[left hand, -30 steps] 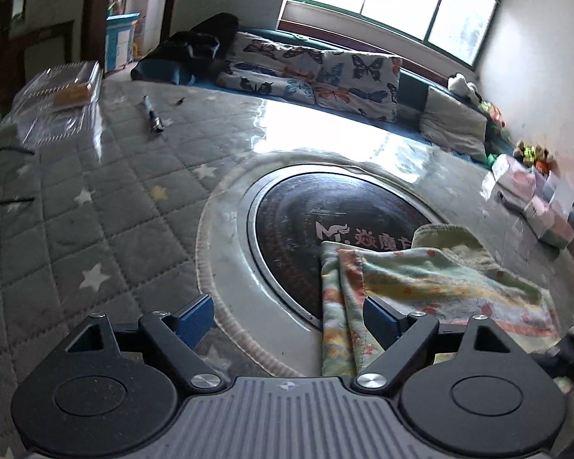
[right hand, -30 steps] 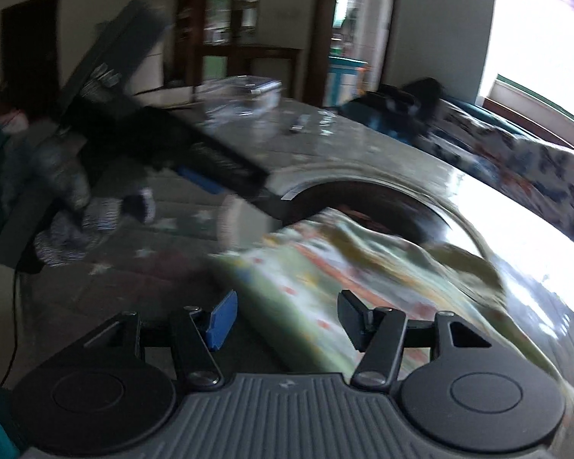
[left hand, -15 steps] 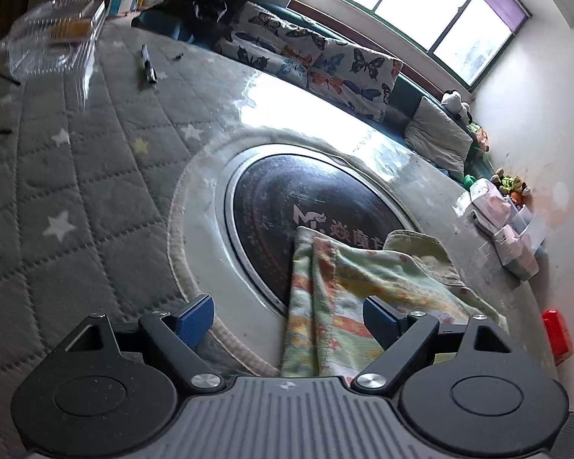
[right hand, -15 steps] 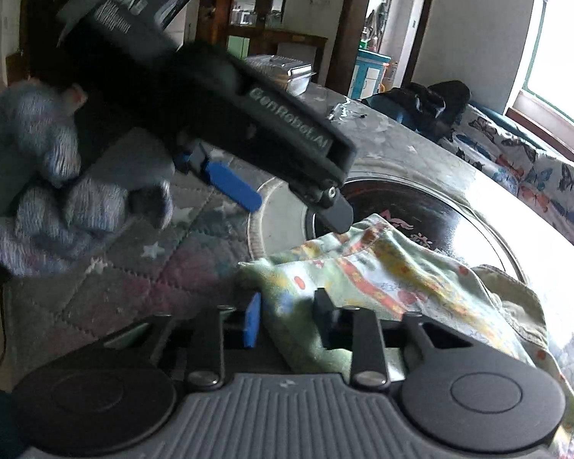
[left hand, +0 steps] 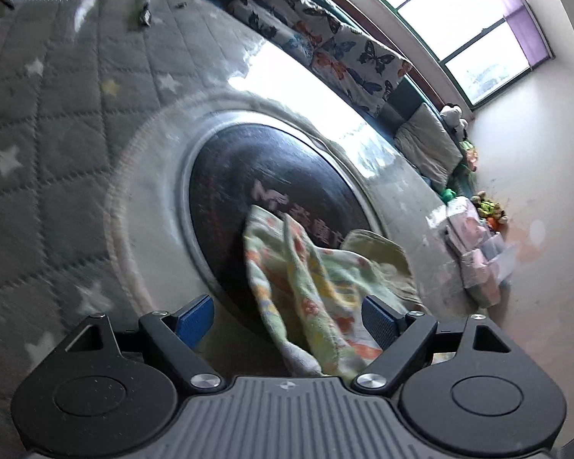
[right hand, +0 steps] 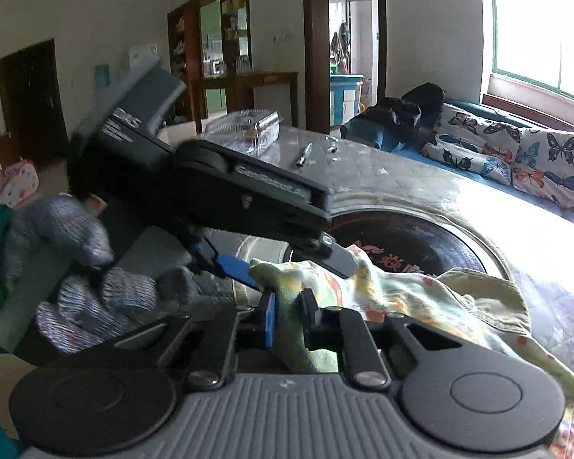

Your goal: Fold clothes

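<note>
A pale green garment (left hand: 313, 283) with an orange and yellow print lies partly folded on the round table's dark centre disc (left hand: 248, 176). My left gripper (left hand: 287, 315) is open, its fingers either side of the garment's near edge. In the right wrist view my right gripper (right hand: 289, 315) is shut on the garment's (right hand: 401, 290) near corner fold. The left gripper (right hand: 287, 264) shows there too, held by a gloved hand, open just above that corner.
A grey quilted star-pattern cover (left hand: 49, 122) covers the table. A clear plastic box (right hand: 248, 130) and a pen (right hand: 304, 155) lie at its far side. A butterfly-print sofa (right hand: 516, 153) runs under the window. Boxes and toys (left hand: 474, 244) sit at the right edge.
My right gripper has closed onto the garment's corner. My left gripper has moved in closer and tilted, with the garment now between its open fingers.
</note>
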A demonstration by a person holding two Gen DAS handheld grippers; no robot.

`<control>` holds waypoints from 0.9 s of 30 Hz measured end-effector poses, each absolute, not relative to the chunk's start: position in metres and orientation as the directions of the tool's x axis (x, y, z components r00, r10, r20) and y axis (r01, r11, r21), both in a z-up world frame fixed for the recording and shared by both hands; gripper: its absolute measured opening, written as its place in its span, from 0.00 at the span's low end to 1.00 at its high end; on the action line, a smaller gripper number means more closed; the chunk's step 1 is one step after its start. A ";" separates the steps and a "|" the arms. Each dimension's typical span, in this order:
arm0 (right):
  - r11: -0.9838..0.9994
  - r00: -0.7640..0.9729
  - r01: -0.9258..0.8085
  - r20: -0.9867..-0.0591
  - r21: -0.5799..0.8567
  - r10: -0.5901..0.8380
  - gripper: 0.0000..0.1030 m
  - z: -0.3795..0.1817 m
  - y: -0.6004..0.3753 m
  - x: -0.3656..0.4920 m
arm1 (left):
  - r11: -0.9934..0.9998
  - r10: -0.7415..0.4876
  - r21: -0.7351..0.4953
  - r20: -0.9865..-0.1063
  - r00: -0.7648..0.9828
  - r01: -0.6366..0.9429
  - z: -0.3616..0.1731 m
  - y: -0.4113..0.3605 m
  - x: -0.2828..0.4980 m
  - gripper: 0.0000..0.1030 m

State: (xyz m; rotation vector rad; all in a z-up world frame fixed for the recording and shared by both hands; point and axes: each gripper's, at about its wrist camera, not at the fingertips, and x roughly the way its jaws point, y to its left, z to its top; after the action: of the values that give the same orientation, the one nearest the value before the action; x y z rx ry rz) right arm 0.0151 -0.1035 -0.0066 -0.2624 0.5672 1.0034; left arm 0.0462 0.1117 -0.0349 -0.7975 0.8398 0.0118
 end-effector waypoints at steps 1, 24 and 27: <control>0.523 0.409 -0.851 -0.555 0.055 0.724 0.12 -0.005 -0.107 0.014 | 0.705 -0.304 -0.639 -0.666 0.682 -0.309 -0.036 0.110 0.048 0.78; 0.763 0.581 -0.643 -0.609 0.064 0.540 0.36 -0.027 -0.203 0.059 | 0.669 -0.376 -0.680 -0.659 0.652 -0.301 -0.053 0.105 0.047 0.18; 0.840 0.642 -0.540 -0.616 0.059 0.456 0.40 -0.038 -0.233 0.072 | 0.676 -0.373 -0.674 -0.661 0.650 -0.298 -0.052 0.104 0.048 0.17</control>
State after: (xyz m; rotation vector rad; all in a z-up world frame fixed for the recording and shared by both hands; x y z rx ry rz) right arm 0.0721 -0.2331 -0.0383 -0.1344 0.6635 0.5693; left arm 0.0481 0.1041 -0.0524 -0.8573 0.8907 -0.0497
